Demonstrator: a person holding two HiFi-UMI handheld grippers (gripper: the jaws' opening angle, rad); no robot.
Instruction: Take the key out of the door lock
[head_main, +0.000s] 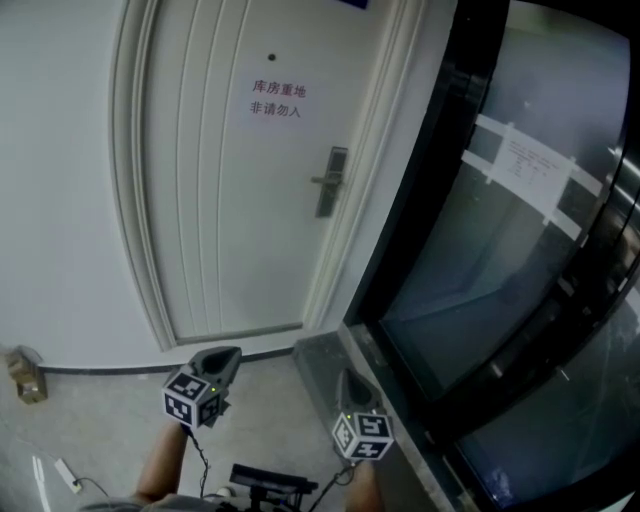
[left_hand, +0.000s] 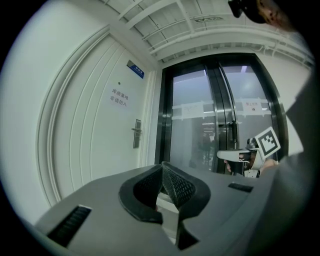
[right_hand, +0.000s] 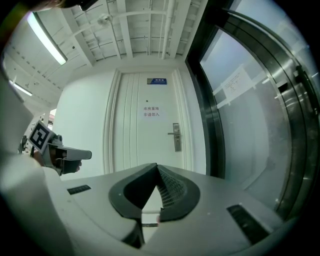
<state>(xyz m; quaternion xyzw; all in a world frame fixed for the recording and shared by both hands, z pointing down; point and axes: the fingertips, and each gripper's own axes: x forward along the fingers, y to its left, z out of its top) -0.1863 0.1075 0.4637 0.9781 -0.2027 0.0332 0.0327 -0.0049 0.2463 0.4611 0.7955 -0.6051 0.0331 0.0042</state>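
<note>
A white panelled door (head_main: 230, 170) stands ahead with a printed sign (head_main: 275, 100) on it. Its metal lock plate and lever handle (head_main: 330, 182) sit at the door's right side, and show also as the lock plate (left_hand: 136, 133) and the lock plate (right_hand: 175, 136) in the gripper views. The key is too small to make out in any view. My left gripper (head_main: 222, 356) and right gripper (head_main: 352, 386) are held low, well short of the door. Both are shut with nothing between the jaws: left gripper (left_hand: 161, 166), right gripper (right_hand: 156, 166).
Dark-framed glass doors (head_main: 500, 250) with a taped paper notice (head_main: 528, 165) fill the right side. A stone threshold (head_main: 325, 365) runs below them. A small tan object (head_main: 24, 374) and a cable lie by the left wall's base.
</note>
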